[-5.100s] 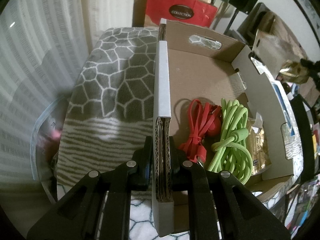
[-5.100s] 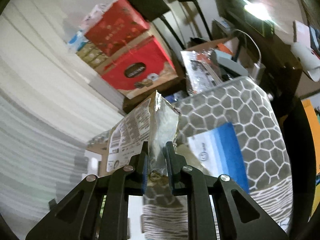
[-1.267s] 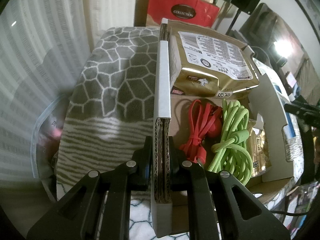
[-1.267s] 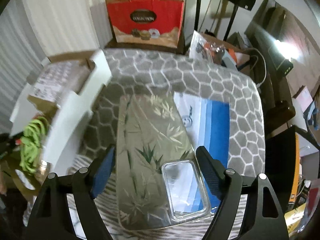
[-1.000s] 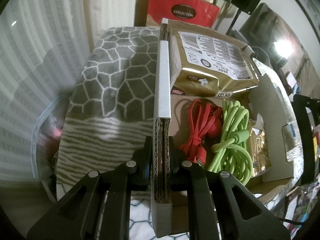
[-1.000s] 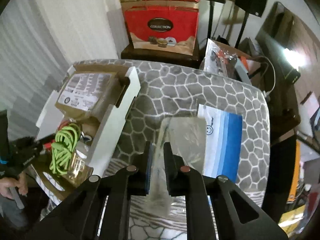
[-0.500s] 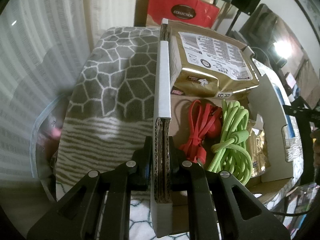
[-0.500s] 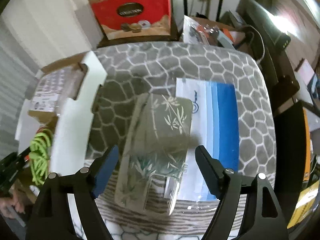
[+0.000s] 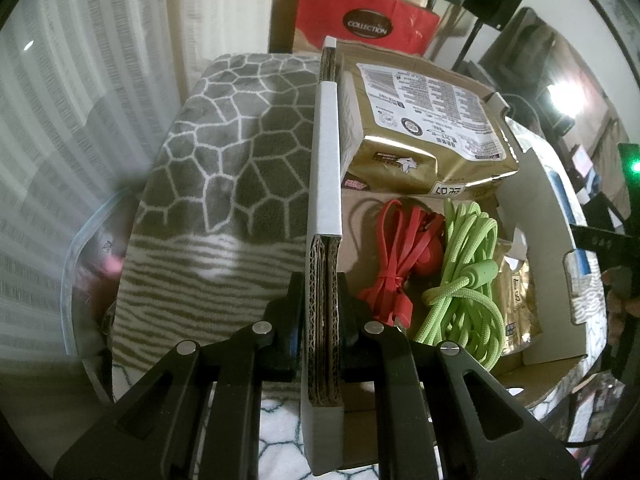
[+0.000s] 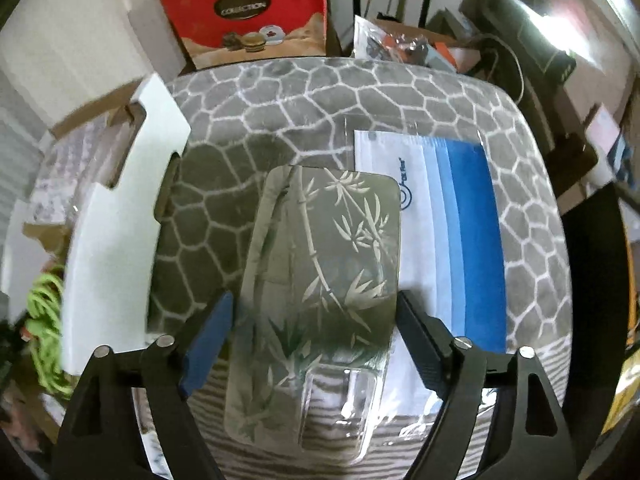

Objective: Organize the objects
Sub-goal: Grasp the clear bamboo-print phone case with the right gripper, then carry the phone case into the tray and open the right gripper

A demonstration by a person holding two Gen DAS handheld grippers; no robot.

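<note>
My left gripper (image 9: 320,312) is shut on the left wall of the cardboard box (image 9: 325,184). In the box lie a gold food pack (image 9: 424,132), a red cord (image 9: 400,252), a lime green rope (image 9: 468,280) and a small gold sachet (image 9: 518,296). My right gripper (image 10: 314,320) is open, its jaws wide on either side of a clear packet printed with bamboo (image 10: 324,264) that lies on the grey patterned blanket (image 10: 320,92). The box also shows at the left of the right wrist view (image 10: 116,208).
A white and blue flat pack (image 10: 452,236) lies under the right edge of the bamboo packet. Red gift boxes (image 10: 248,8) stand behind the blanket. A clear plastic bin (image 9: 84,276) is at the left. Cluttered furniture and cables are at the right.
The gold food pack that my right gripper held went into the box. The right gripper then moved over the bamboo packet, shut and opened, and now sits lower and closer around it. The left gripper is unmoved.
</note>
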